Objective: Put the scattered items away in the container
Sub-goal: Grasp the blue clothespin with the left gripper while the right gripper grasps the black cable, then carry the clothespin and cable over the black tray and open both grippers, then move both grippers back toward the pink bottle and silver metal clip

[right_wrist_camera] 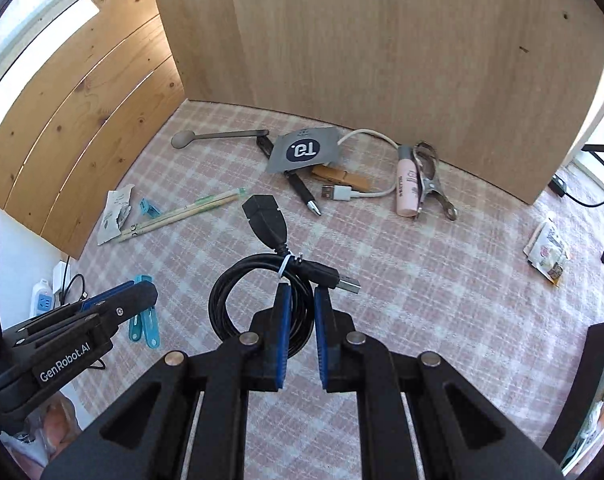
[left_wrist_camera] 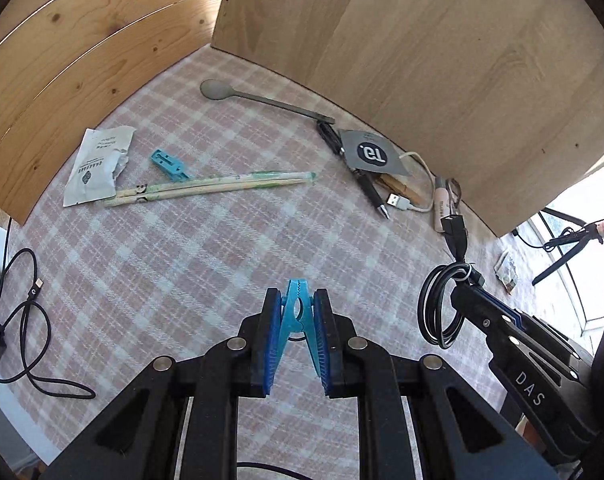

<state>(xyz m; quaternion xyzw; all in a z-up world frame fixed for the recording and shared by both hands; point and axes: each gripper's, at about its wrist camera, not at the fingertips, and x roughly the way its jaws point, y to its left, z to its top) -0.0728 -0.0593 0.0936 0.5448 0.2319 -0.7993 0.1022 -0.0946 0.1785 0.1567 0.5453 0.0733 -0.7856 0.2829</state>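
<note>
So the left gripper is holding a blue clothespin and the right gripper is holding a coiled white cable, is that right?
Not quite. The left gripper does hold the blue clothespin, but the coiled cable in the right gripper is black, not white; only its small tie is white. The right wrist view shows this plainly.

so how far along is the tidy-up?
Early. No container shows in either view, so nothing looks stowed. In hand: left claw shut on a blue clothespin, right claw shut on a coiled black cable. Left on the cloth: spoon, chopsticks, grey packet, white USB cable, pink tube, metal clip.
</note>
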